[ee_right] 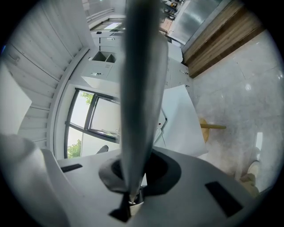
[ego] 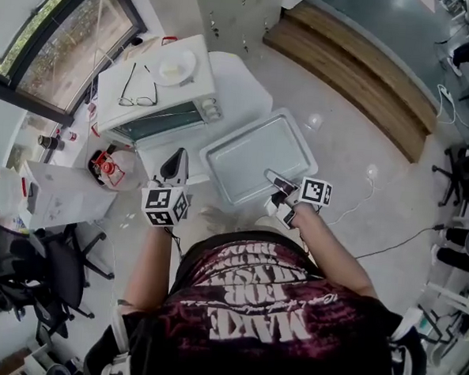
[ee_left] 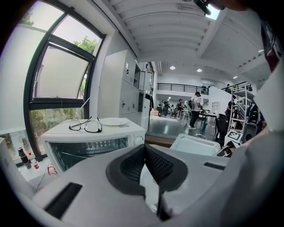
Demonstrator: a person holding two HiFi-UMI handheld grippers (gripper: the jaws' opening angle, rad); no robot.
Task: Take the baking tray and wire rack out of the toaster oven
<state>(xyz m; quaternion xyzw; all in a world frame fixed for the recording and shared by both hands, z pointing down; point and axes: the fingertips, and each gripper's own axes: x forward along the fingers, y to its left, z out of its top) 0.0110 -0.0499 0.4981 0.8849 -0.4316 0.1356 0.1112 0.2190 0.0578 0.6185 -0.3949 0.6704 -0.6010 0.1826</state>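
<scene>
The grey baking tray (ego: 260,154) hangs level over the floor, to the right of the white toaster oven (ego: 164,99). My right gripper (ego: 276,185) is shut on its near edge. In the right gripper view the tray (ee_right: 142,88) shows edge-on as a grey band running up from the jaws (ee_right: 133,195). My left gripper (ego: 175,167) hovers in front of the oven's glass door, shut and empty. In the left gripper view its pads (ee_left: 144,148) meet, with the oven (ee_left: 95,142) beyond on the left and the tray (ee_left: 195,144) on the right. The wire rack is not clearly visible behind the glass.
Eyeglasses (ego: 137,90) and a white plate (ego: 177,67) lie on top of the oven. A red object (ego: 105,167) and a white box (ego: 60,192) sit left of it. An office chair (ego: 32,265) stands at lower left, wooden steps (ego: 353,63) at upper right.
</scene>
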